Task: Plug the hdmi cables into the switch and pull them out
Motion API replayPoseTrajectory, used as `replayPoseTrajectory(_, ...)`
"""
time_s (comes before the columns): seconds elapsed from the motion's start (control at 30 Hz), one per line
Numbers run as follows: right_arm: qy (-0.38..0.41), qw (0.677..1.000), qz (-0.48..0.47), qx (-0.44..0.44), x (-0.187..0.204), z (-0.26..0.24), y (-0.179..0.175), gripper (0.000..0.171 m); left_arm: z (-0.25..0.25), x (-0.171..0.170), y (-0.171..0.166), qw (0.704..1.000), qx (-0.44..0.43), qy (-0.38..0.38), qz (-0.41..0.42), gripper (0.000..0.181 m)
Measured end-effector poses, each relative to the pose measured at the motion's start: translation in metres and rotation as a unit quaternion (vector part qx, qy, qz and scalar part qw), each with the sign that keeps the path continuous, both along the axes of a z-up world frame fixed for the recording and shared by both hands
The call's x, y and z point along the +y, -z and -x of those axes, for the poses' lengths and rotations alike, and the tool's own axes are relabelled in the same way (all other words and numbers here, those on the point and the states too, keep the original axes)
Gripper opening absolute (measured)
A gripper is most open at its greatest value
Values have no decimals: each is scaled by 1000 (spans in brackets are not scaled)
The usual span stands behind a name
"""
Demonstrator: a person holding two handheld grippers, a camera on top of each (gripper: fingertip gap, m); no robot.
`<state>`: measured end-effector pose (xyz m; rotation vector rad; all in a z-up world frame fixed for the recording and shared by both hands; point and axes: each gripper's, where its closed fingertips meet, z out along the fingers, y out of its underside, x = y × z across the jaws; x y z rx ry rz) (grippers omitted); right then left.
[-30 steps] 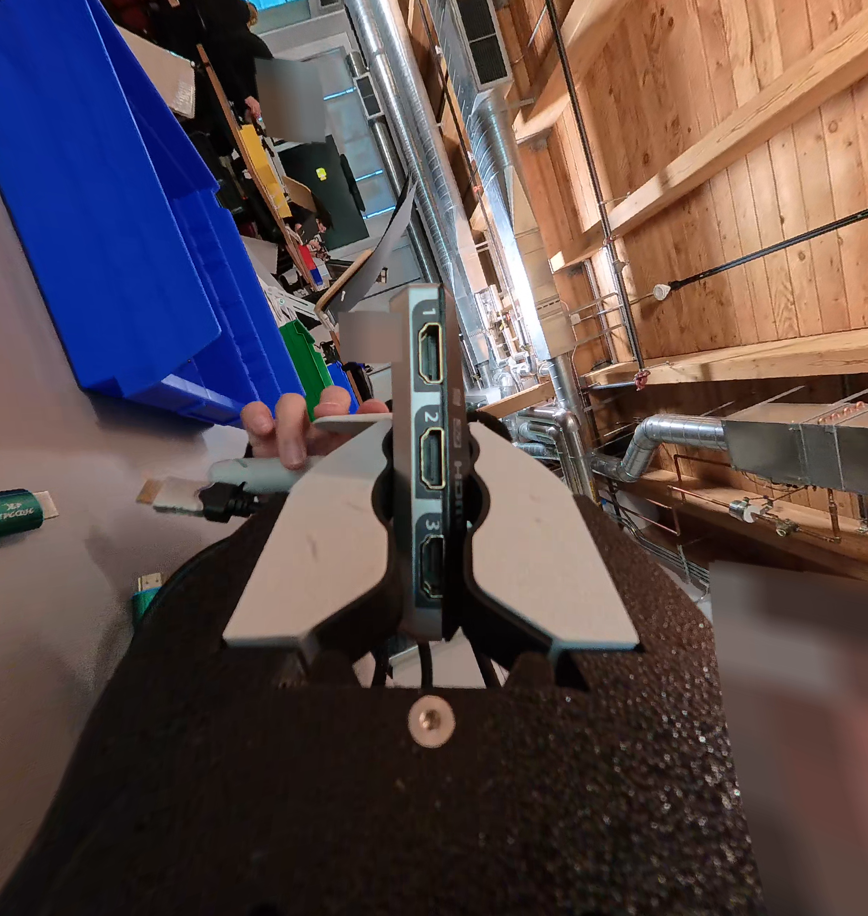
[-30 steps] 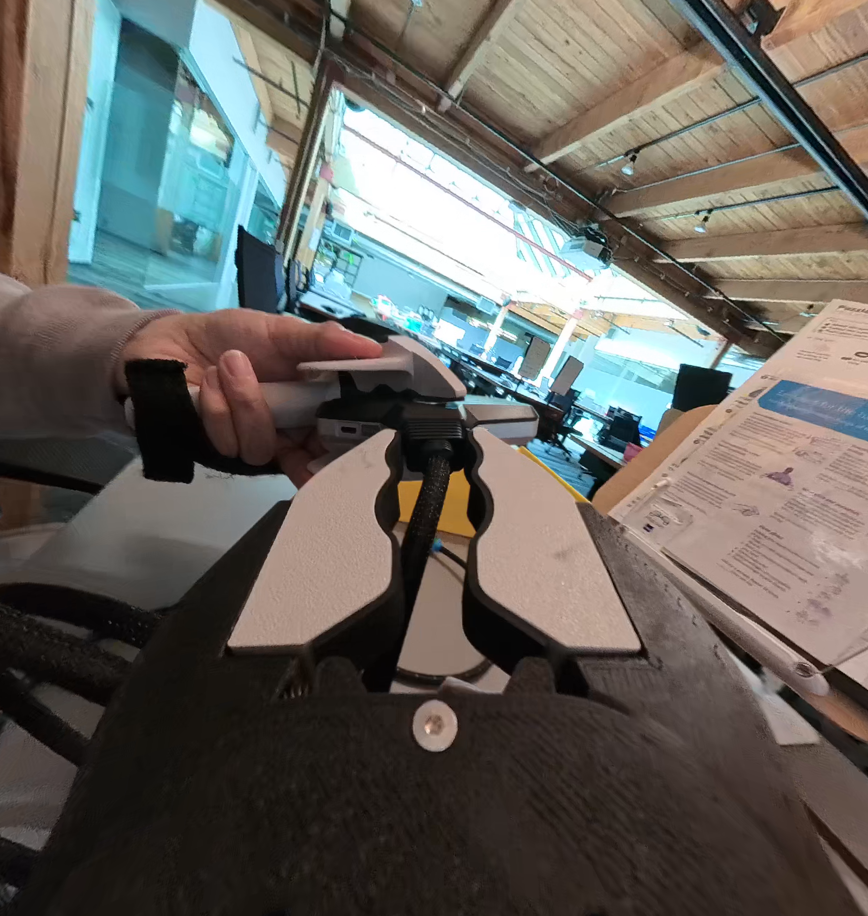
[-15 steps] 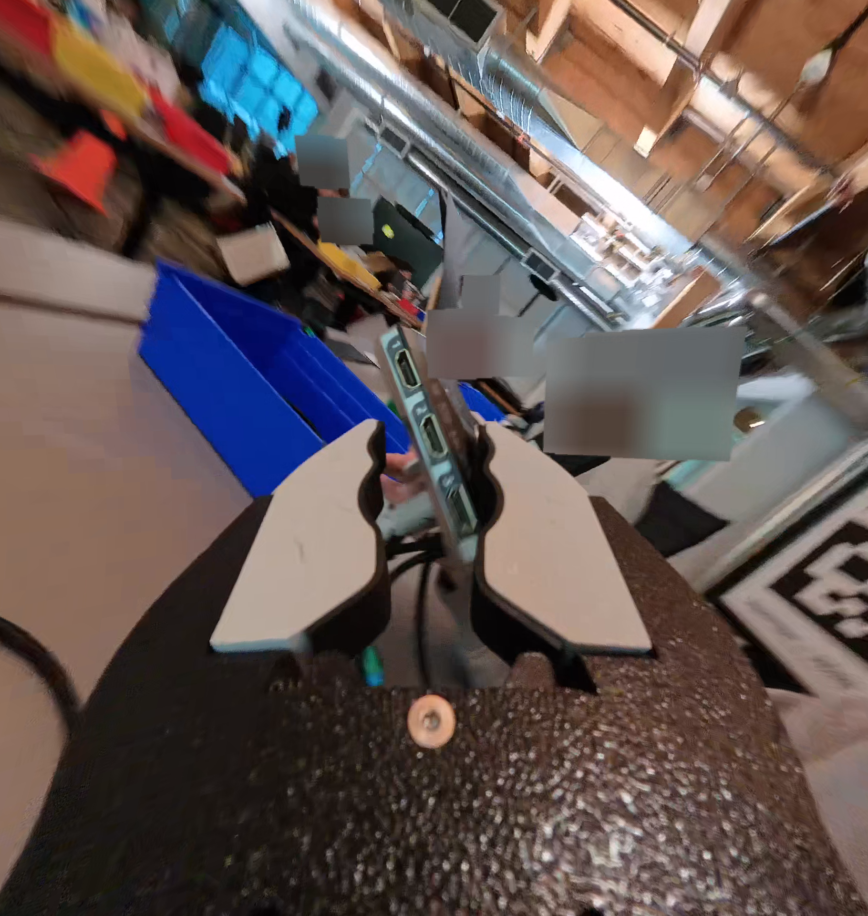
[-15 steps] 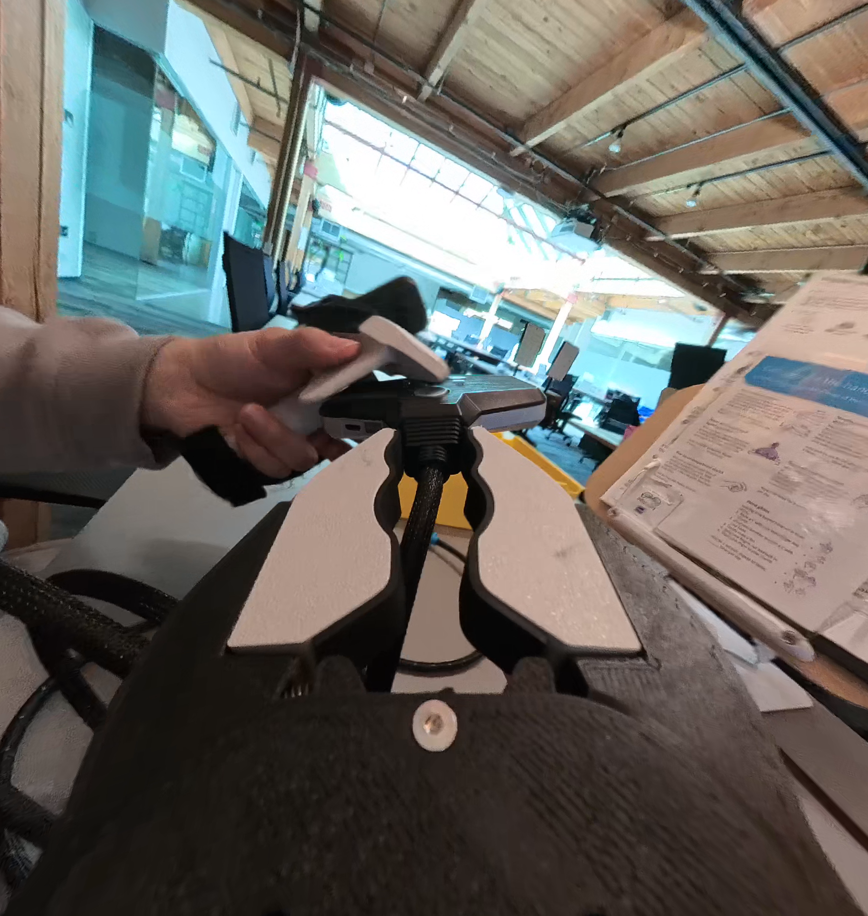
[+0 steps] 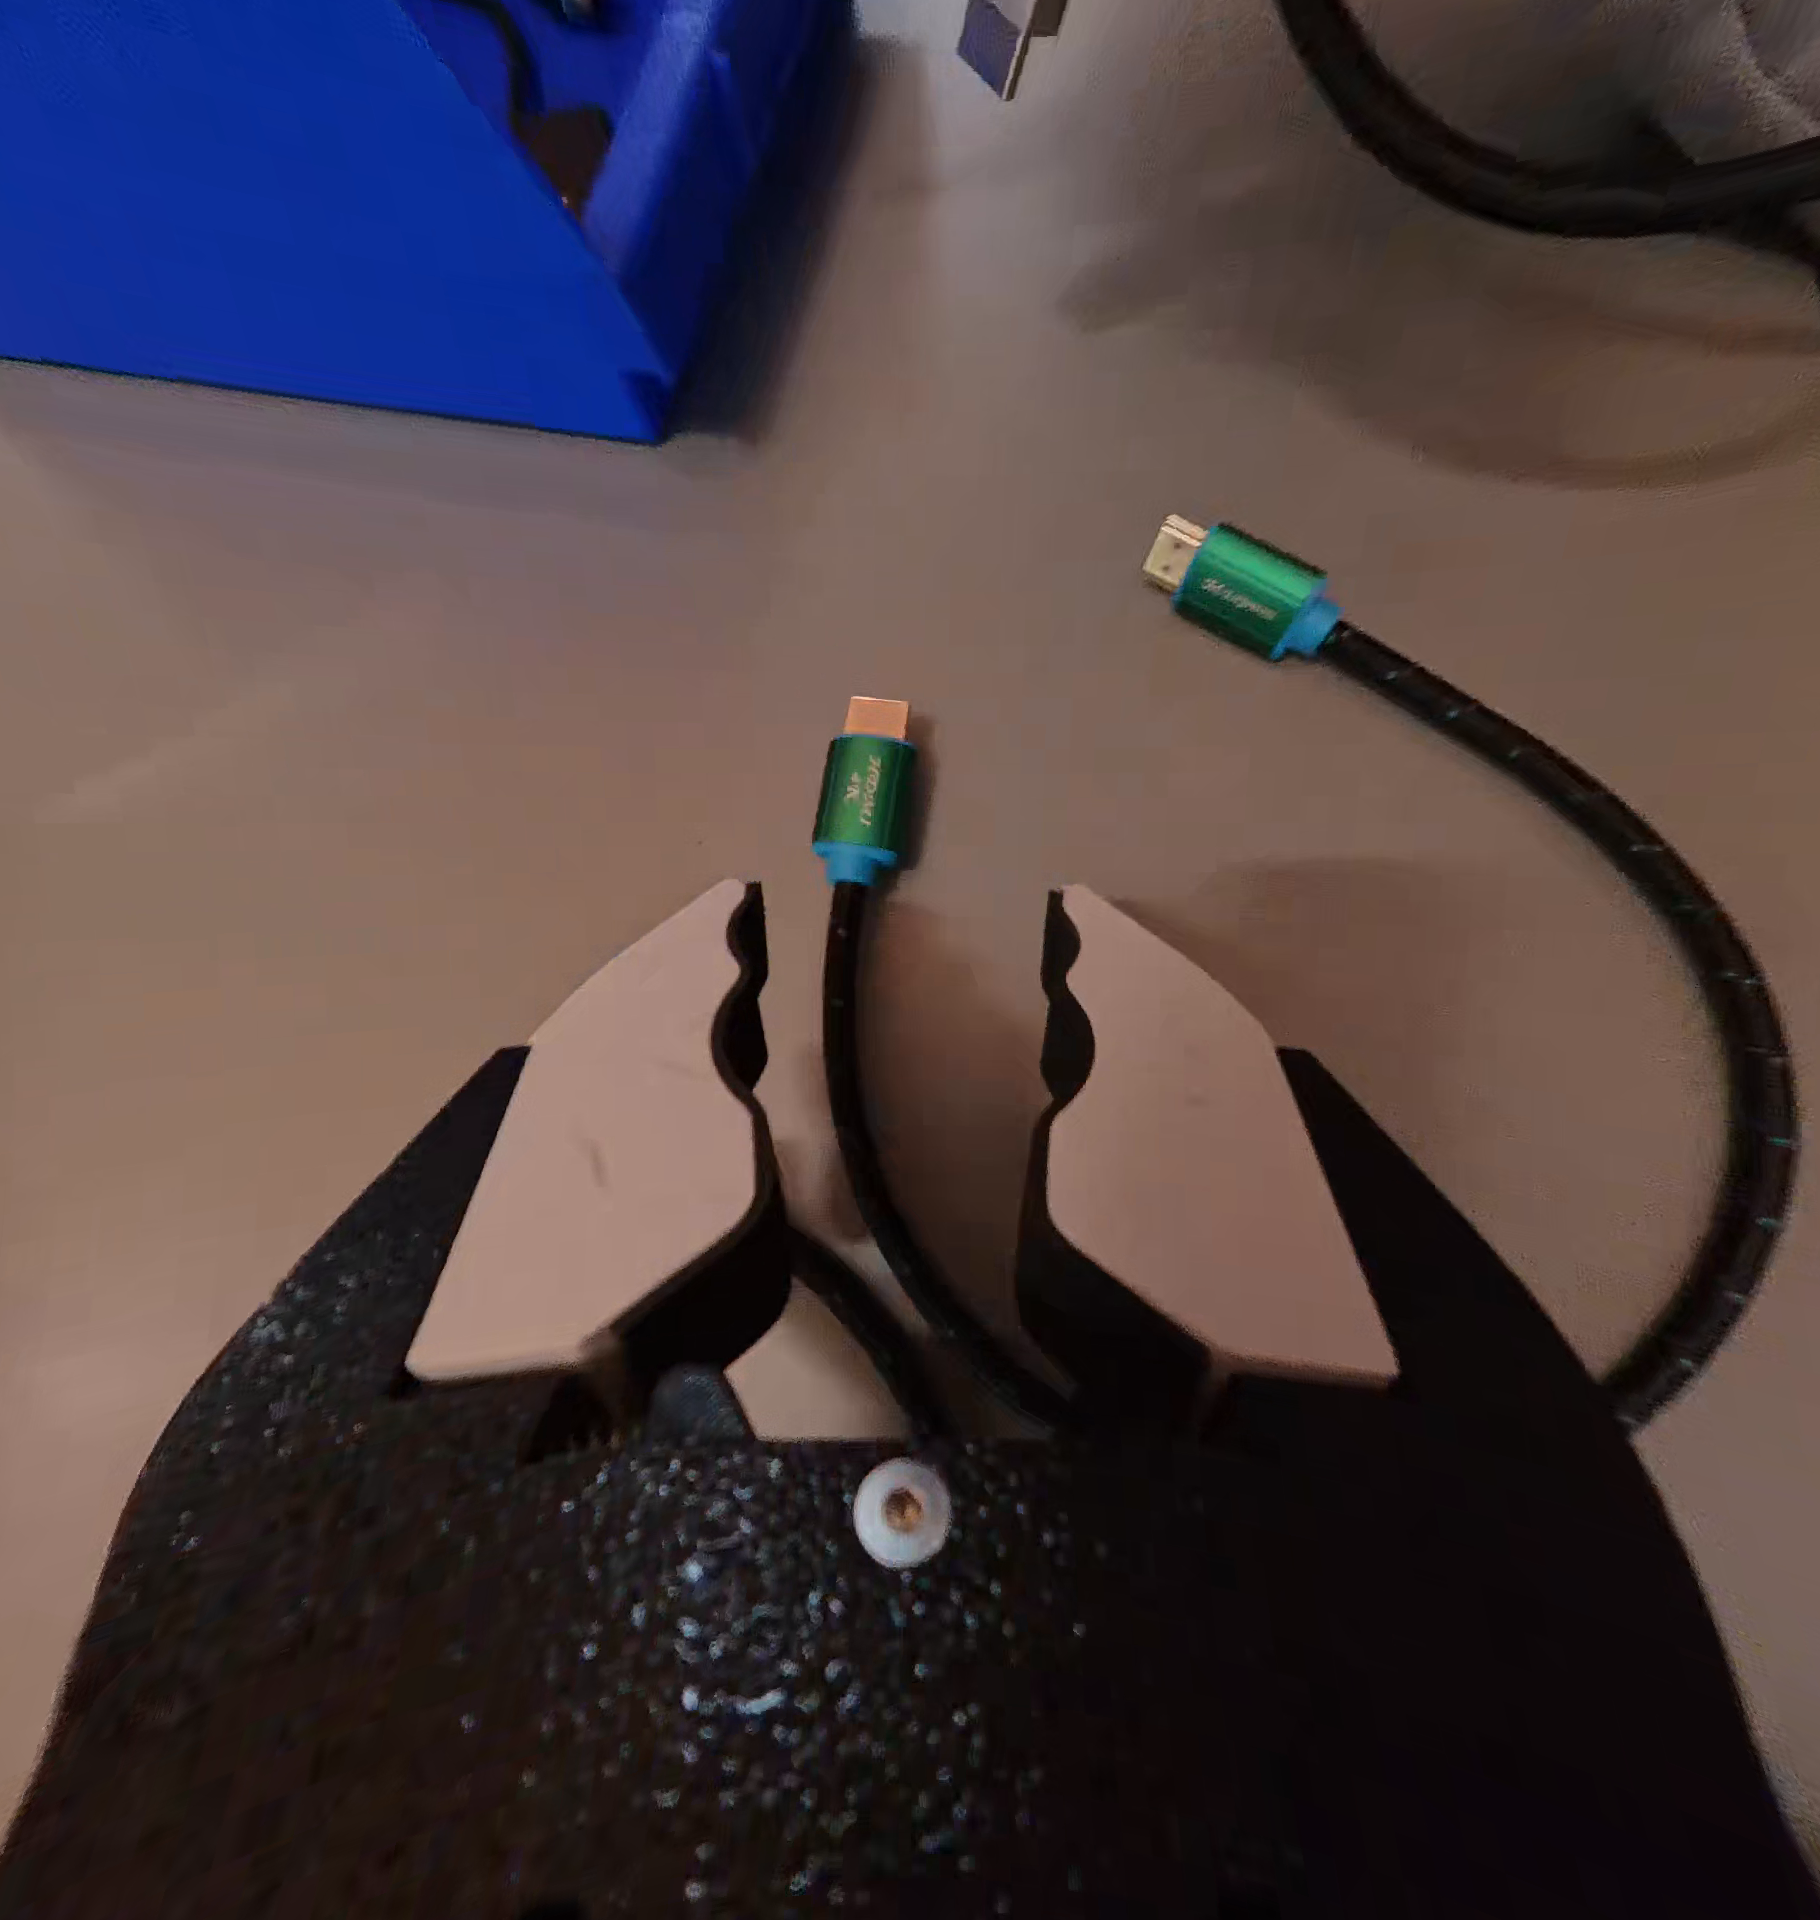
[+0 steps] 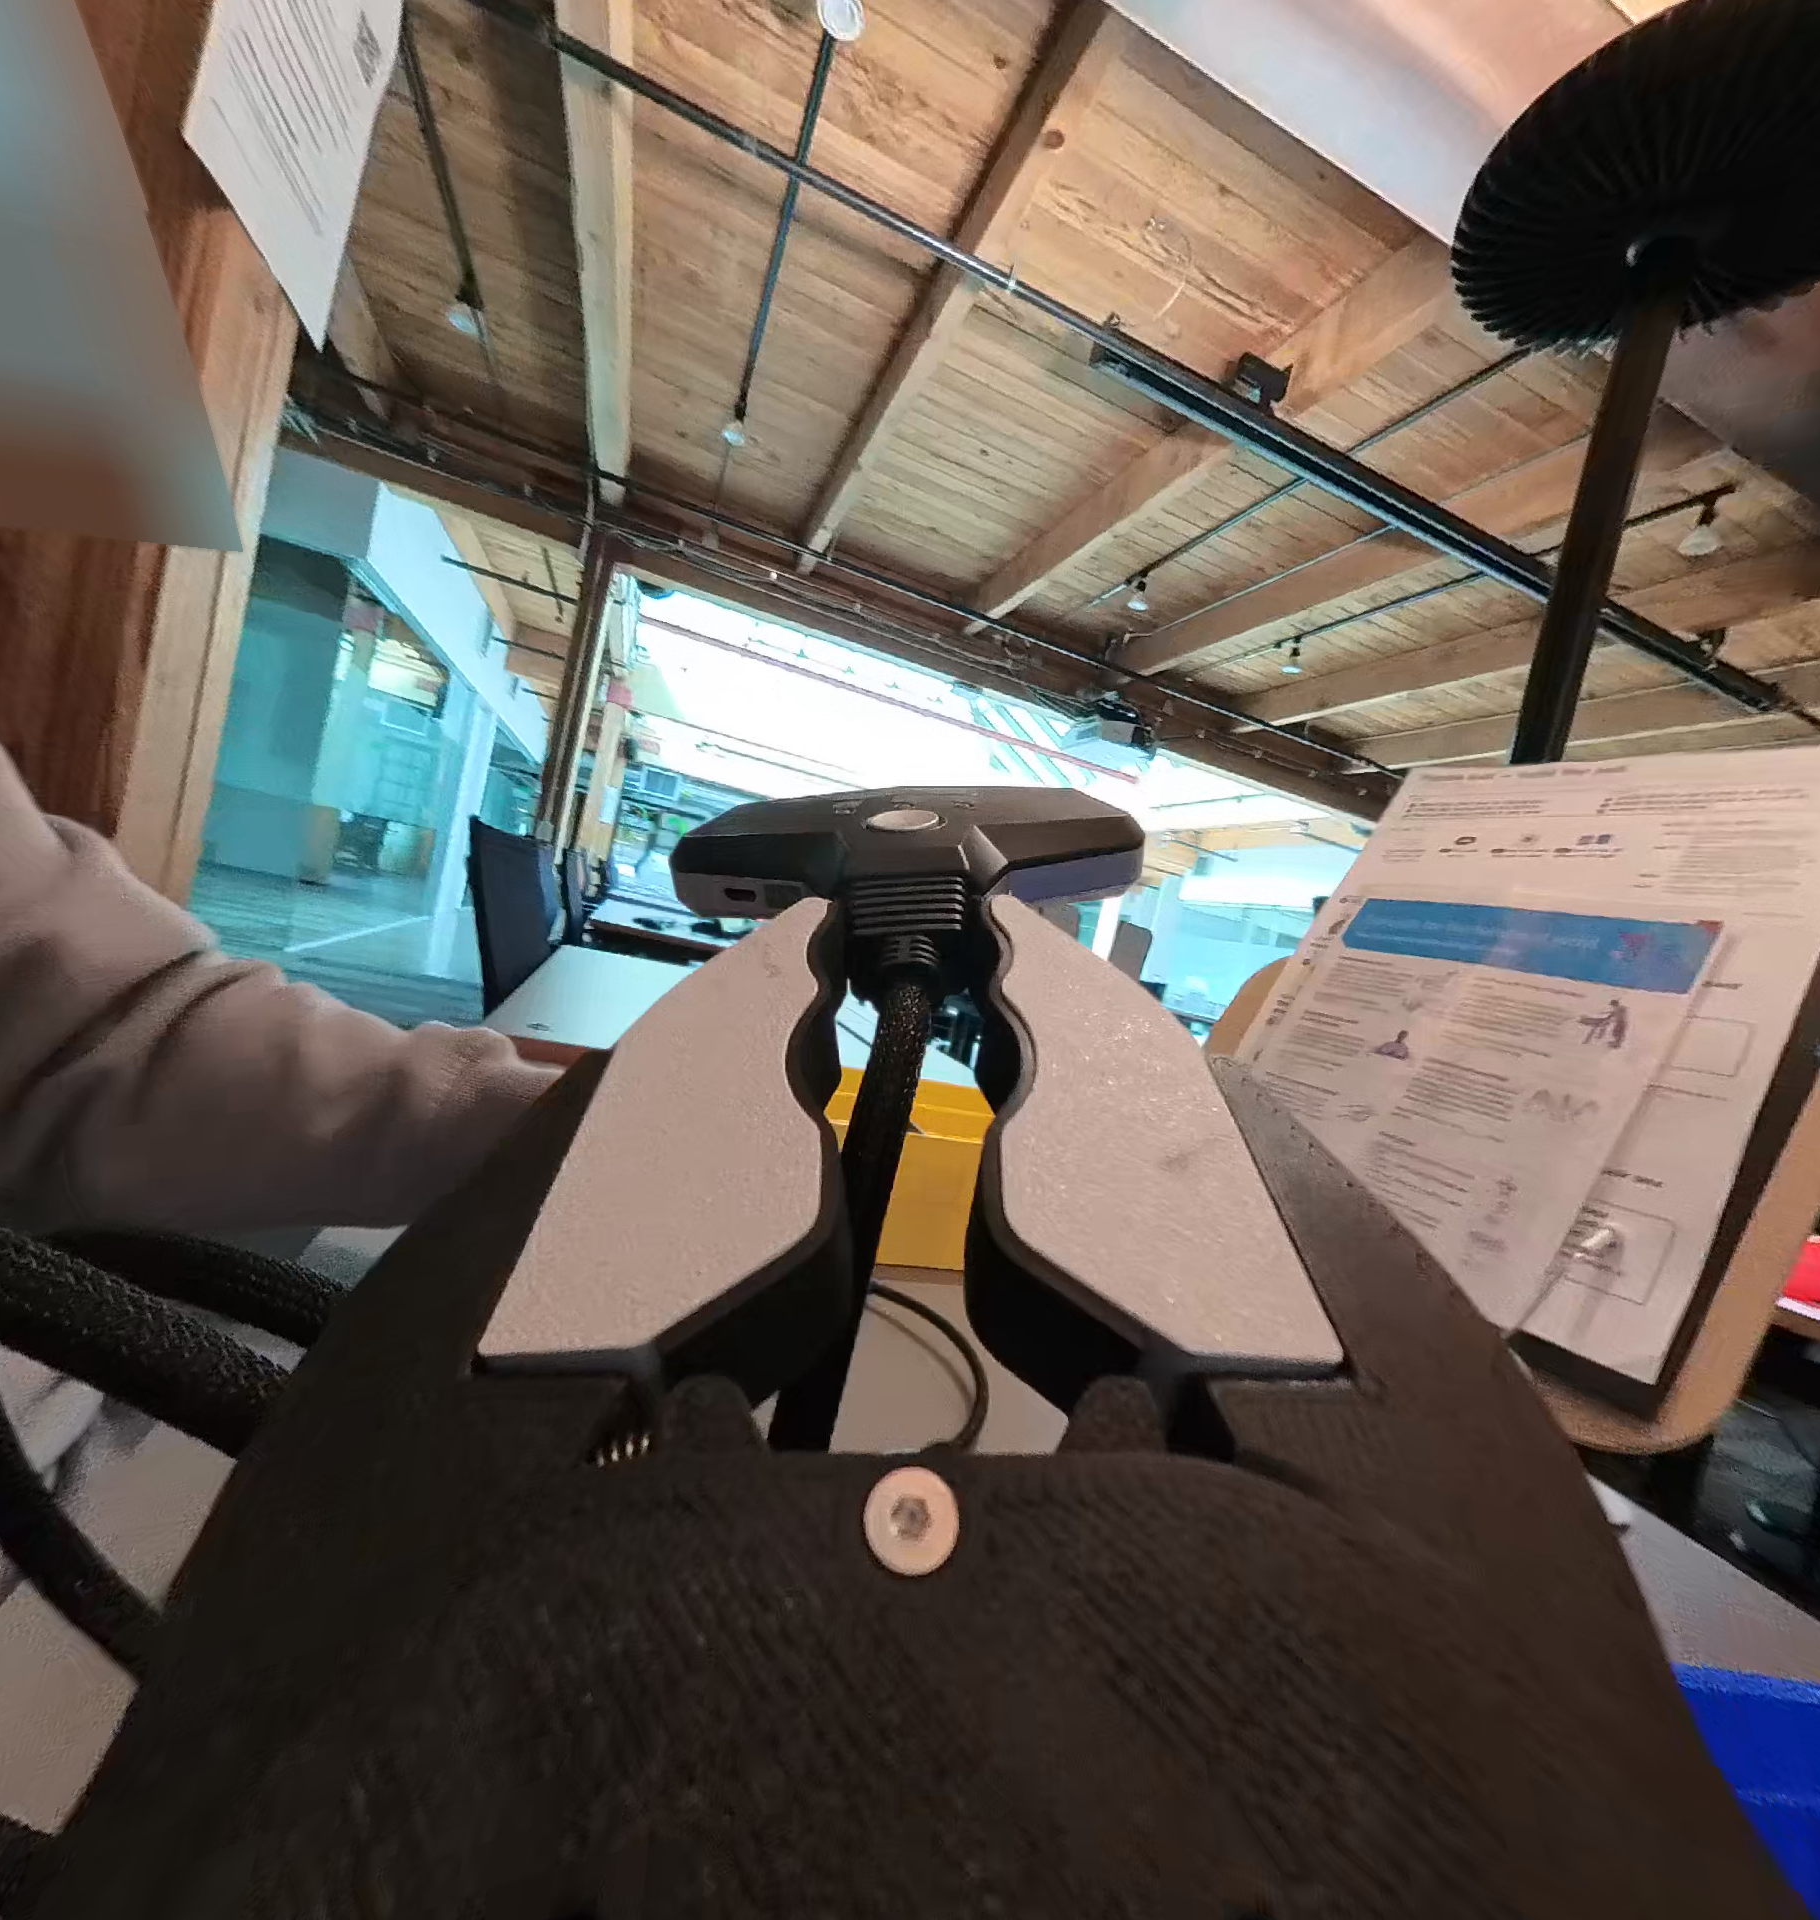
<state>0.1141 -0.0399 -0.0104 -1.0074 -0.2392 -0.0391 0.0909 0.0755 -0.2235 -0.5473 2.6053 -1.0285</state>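
Switch held, plug waiting

Your right gripper (image 6: 906,914) squeezes the switch (image 6: 906,847) by its cable neck, body just past the tips. Your left gripper (image 5: 904,904) gapes wide, holding nothing; a green plug (image 5: 866,800) lies just ahead, cable (image 5: 854,1060) between the jaws.

Timber plank ceiling (image 6: 989,343), dark track rails (image 6: 1301,436), bright windows (image 6: 833,717), grey tabletop (image 5: 366,675).
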Motion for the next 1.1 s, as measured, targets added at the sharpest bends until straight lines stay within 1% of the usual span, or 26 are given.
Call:
replayPoseTrajectory(0.17, -20, 1000, 7, 17, 6, -5, 12, 22, -21, 0, 33, 999, 25, 25, -15, 45)
replayPoseTrajectory(0.2, -20, 1000, 9, 17, 7, -6, 13, 22, -22, -4, 34, 999, 27, 29, -9, 45)
replayPoseTrajectory(0.3, -25, 999, 3, 21, 7, -7, 14, 22, -25, -14, 34, 999, 25, 41, 20, 34)
replayPoseTrajectory(0.43, -36, 999, 0, 31, 12, -9, 18, 22, -26, -13, 36, 998, 45, 28, 18, 20)
replayPoseTrajectory(0.53, -26, 999, 21, 21, 17, -9, 23, 22, -25, -9, 35, 1000, 19, 20, -3, 20)
replayPoseTrajectory(0.6, -29, 999, 19, 23, 18, -8, 23, 22, -25, -5, 30, 1000, 10, -5, -6, 20)
replayPoseTrajectory(0.67, -42, 999, 12, 28, 18, -7, 24, 22, -23, -4, 13, 999, 9, -31, 18, 20)
replayPoseTrajectory(0.77, -61, 997, 10, 36, 18, -5, 27, 22, -11, -2, -26, 998, 8, -35, 53, 20)
replayPoseTrajectory(0.8, -67, 997, 10, 37, 18, -4, 27, 23, -7, 2, -39, 998, 0, -34, 45, 20)
replayPoseTrajectory(0.9, -95, 995, 6, 40, 18, 1, 28, 22, 11, 13, -77, 999, -25, -27, -21, 20)
replayPoseTrajectory(1.0, -110, 993, 3, 33, 19, 6, 30, 22, 32, 13, -116, 997, -31, -14, -69, 19)
replayPoseTrajectory(1.1, -110, 993, 22, 22, 24, 10, 34, 22, 44, 13, -143, 993, -24, -7, -116, 20)
